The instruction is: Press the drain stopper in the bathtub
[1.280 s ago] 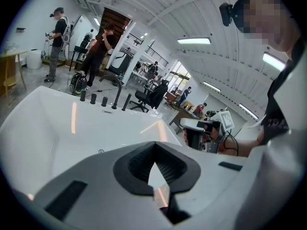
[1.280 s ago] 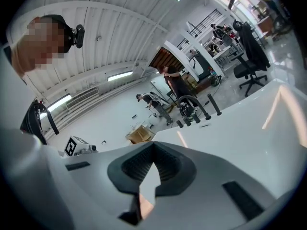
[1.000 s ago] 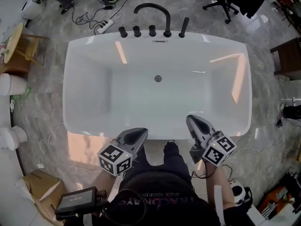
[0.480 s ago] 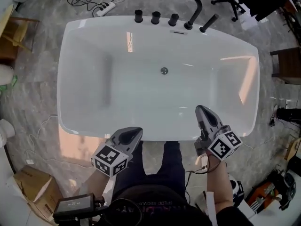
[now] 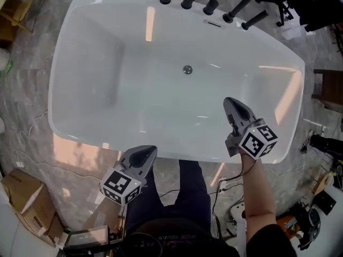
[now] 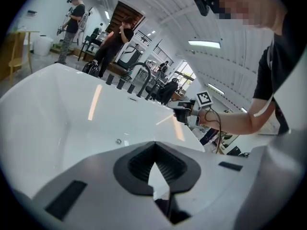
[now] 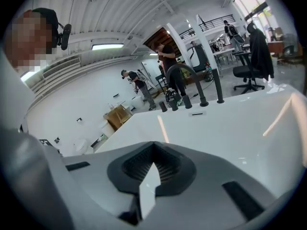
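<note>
We hold the left gripper [image 5: 150, 150] low at the left, its jaws pressed together on nothing, its tip over the near rim of the white bathtub [image 5: 80, 130]. The drain stopper [image 5: 187, 69] sits in the middle of the tub floor, well apart from both grippers, with the black taps [image 5: 187, 0] on the far rim beyond it. At the right, the right gripper [image 5: 230, 101] hangs over the tub's near side, jaws likewise closed and empty.
</note>
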{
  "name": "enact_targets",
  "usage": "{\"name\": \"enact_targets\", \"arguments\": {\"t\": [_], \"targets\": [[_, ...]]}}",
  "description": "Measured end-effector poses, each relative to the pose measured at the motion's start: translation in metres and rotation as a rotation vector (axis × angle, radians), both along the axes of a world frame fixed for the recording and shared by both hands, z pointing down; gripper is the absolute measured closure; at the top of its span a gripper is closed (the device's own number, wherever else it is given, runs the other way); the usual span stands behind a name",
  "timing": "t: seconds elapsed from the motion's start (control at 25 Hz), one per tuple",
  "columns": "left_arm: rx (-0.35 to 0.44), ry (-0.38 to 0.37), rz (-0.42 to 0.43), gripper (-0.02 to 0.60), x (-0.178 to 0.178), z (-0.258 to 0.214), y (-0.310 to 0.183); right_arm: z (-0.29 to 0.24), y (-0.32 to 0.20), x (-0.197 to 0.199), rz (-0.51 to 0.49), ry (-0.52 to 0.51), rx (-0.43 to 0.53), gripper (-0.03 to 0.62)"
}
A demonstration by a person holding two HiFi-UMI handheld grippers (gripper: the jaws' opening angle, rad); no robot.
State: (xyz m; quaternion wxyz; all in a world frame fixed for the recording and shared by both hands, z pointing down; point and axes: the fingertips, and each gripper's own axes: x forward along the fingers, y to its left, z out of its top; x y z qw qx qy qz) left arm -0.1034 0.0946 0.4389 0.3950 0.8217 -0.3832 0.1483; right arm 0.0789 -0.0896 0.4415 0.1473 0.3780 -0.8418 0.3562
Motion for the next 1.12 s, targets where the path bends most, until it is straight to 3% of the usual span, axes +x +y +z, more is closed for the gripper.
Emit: {"name": "enact_targets", "arguments": {"t": [0.36,0.6,0.8,0.92,1.12], "targets": [[0.152,-0.118,0.073,0.571,0.02,0.032,-0.017,0.101,-0.035,0.008,-0.02,0.072,-0.082,0.579],[0.274,-0.245,0.266,0.571,0.034,0.066,-0.027,0.184,-0.065,0.011,0.017,0.111,-0.176,0.579],[0.293,-0.283,0.331,0.571,0.031,0.096,-0.03,0.25,-0.085,-0.002,0.033,0.137,-0.23,0.579],[0.316,-0.323,0.347,0.571,0.024,0.11,-0.039,0.294,-0.092,-0.007,0.036,0.169,-0.273,0.579],[0.337,-0.347,0.303,0.571,0.012,0.126,-0.05,0.356,-0.102,-0.013,0.058,0.207,-0.325,0.578]]}}
